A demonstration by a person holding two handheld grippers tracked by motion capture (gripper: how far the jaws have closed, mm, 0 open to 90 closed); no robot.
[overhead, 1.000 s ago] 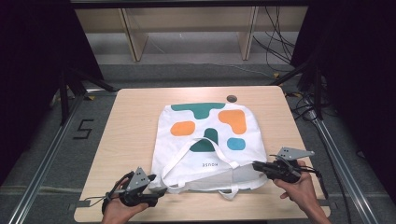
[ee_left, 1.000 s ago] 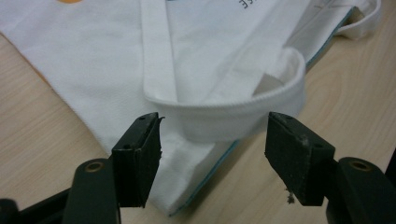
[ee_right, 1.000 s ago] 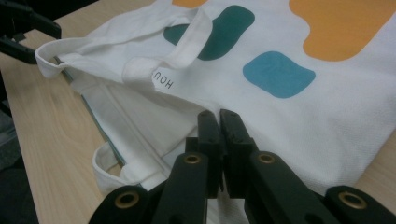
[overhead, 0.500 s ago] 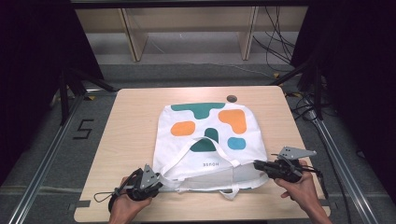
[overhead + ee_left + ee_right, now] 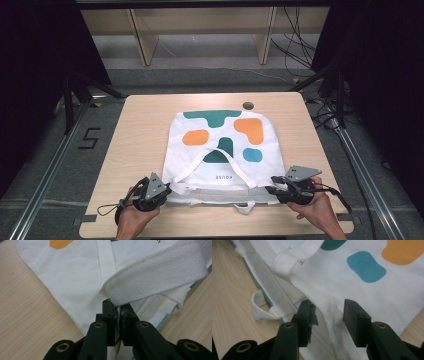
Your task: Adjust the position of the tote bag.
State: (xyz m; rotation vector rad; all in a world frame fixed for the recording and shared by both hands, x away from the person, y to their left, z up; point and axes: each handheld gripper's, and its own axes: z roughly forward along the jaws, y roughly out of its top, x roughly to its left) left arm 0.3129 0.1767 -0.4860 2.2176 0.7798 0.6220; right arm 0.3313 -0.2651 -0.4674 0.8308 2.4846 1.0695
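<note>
Pinching the near-left corner of the white tote bag (image 5: 220,150), the left gripper (image 5: 117,315) now has its jaws closed tight on the fabric at the bag's mouth, where a second ago it sat further out toward the table's (image 5: 140,130) corner, clear of the cloth. The right gripper (image 5: 327,315) has barely moved and straddles the bag's near-right corner with jaws spread wide, gripping nothing. The bag lies flat in the middle of the table, printed side up, mouth toward the person. With one corner secured, the next step is probably to close the right side, then lift or fold. One webbing handle (image 5: 160,277) drapes just beside the left jaws and a second loop (image 5: 262,307) lies near the right ones; either could snag. A small dark disc (image 5: 247,105) sits beyond the bag.
</note>
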